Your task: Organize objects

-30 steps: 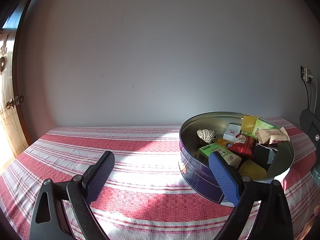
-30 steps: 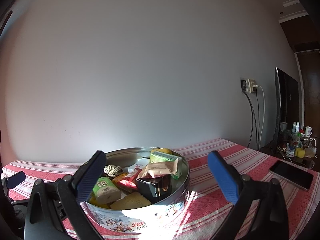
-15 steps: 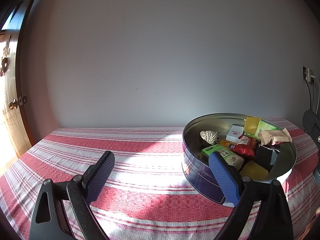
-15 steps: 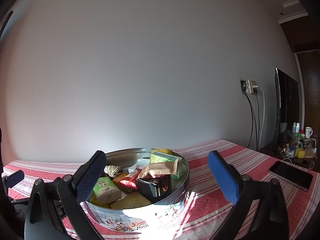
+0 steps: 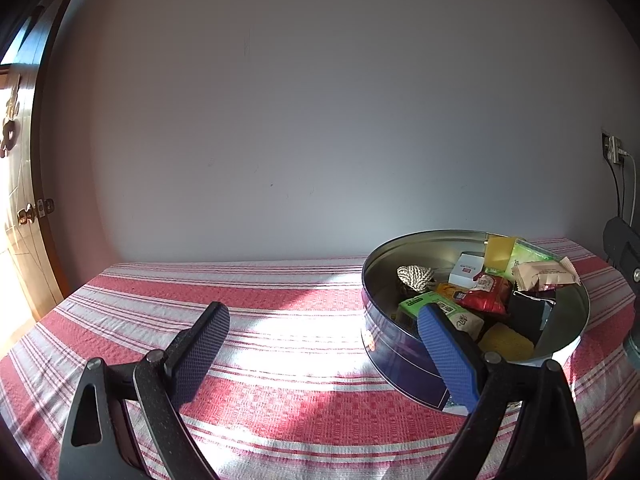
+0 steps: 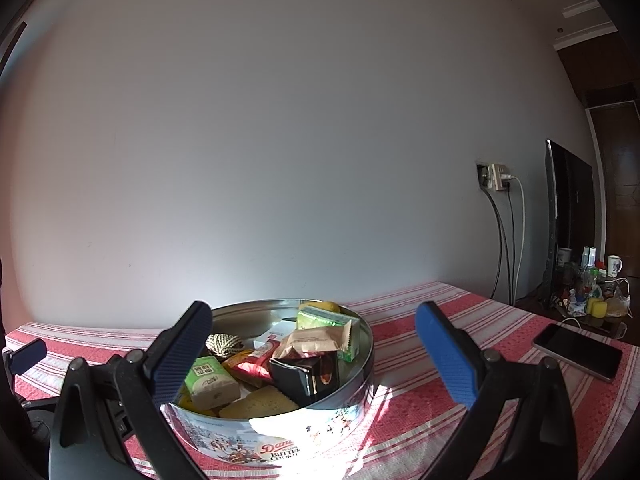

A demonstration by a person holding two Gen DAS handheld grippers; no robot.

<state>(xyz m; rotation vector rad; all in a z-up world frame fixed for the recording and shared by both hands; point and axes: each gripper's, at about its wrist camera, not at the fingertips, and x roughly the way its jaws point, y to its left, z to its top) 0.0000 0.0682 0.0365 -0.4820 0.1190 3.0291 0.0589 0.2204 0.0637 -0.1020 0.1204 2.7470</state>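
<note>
A round cookie tin (image 5: 400,354) (image 6: 280,436) stands on the red-and-white striped tablecloth (image 5: 280,344). Inside lie several small items: a ball of twine (image 5: 415,277) (image 6: 224,343), a red snack packet (image 5: 486,294) (image 6: 256,364), a green-labelled packet (image 6: 208,380), a beige wrapper (image 5: 544,275) (image 6: 316,338), a black box (image 6: 306,372) and yellow sponges (image 5: 506,342). My left gripper (image 5: 322,354) is open with nothing in it, low over the cloth left of the tin. My right gripper (image 6: 314,356) is open and empty, just in front of the tin.
A black phone (image 6: 578,350) lies on the cloth at the right. A wall socket with cables (image 6: 496,178) and a dark screen (image 6: 568,216) with clutter beneath it are further right. A wooden door (image 5: 24,184) stands at the left. A plain wall rises behind the table.
The left wrist view has shifted a little, so the tin sits slightly further right and lower. The right view is unchanged. Both grippers stay open.
</note>
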